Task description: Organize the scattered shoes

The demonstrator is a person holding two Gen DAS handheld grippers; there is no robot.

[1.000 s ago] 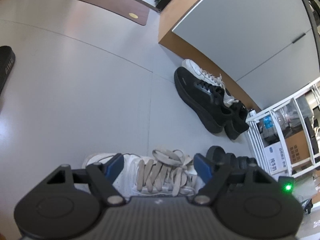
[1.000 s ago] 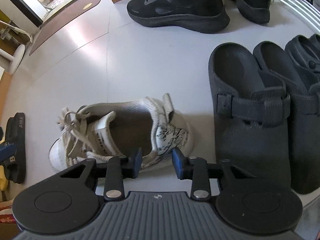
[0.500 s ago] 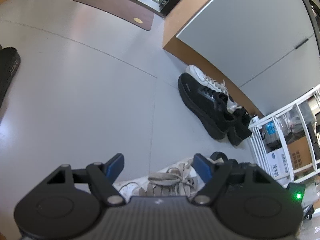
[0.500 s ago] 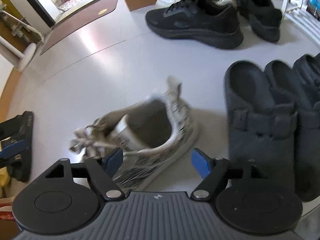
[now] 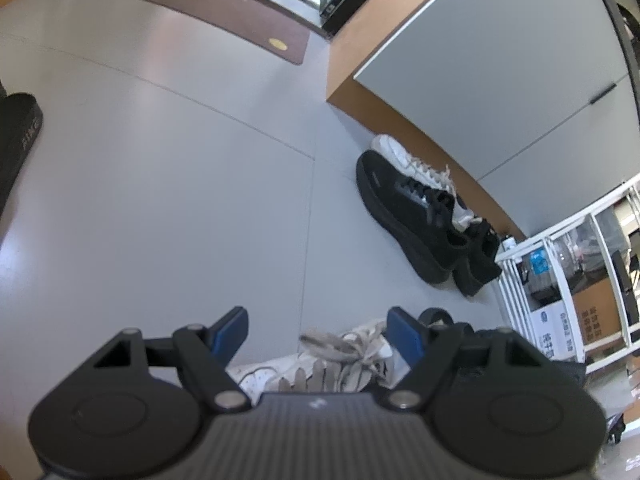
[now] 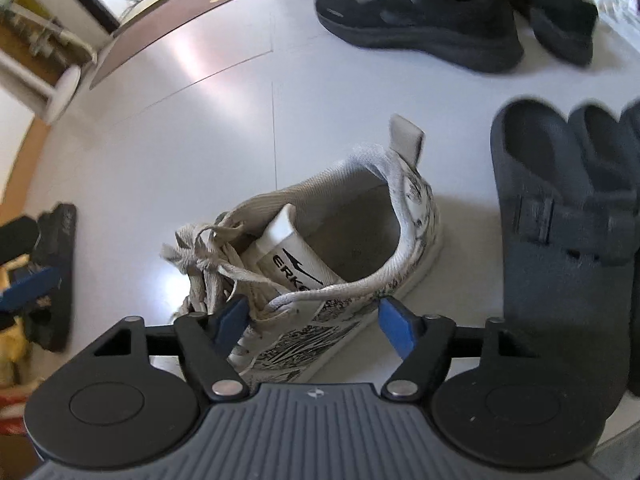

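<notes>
White printed lace-up sneaker [image 6: 320, 256] lies between right gripper [image 6: 316, 320] jaws, just closing, untouched; black clog [image 6: 560, 216] at 3 o'clock. Left gripper [image 5: 318, 334] jaws apart.

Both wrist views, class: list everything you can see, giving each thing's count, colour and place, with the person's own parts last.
White sneaker: one, off-white with black print, on the floor between the right tongs' fingers.
Black sneakers: two, black, by the cabinet.
Pale sneaker: one, white, behind the black pair.
Clogs: at least two, dark grey, right of the white sneaker.
Slide sandal: one, black, far left.
Mat: one, brown, far floor.
Cabinet: one, grey with wood edge.
Rack: one, white, holding boxes.
Left tongs: open, over the laces.
Right tongs: open, jaws just narrowed, around the white sneaker.
</notes>
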